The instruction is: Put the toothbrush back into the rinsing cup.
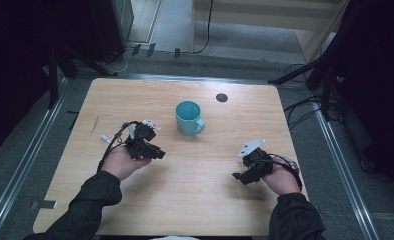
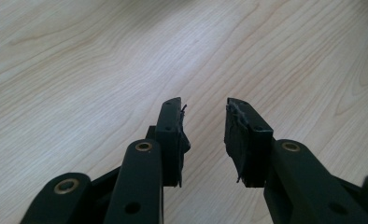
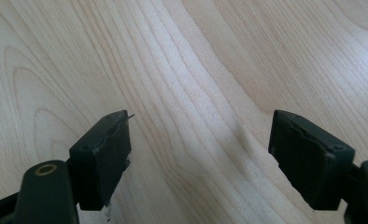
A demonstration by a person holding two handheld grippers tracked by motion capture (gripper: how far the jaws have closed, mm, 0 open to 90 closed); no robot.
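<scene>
A teal mug [image 1: 188, 117] stands upright near the middle of the wooden table [image 1: 205, 200], its handle turned to the right and toward me. My left gripper [image 1: 159, 152] rests low over the table, left of the mug and nearer to me, jaws pointing right. In the left gripper view its jaws [image 2: 204, 112] stand a little apart with bare wood between them. My right gripper [image 1: 237, 176] sits near the table's right front, jaws pointing left. In the right gripper view its jaws [image 3: 201, 122] are spread wide over bare wood.
A small dark round disc [image 1: 221, 97] is set in the table behind the mug. Metal rails [image 1: 30, 160] run along the floor on both sides. Cables and dark stands [image 1: 305, 75] lie beyond the far edge.
</scene>
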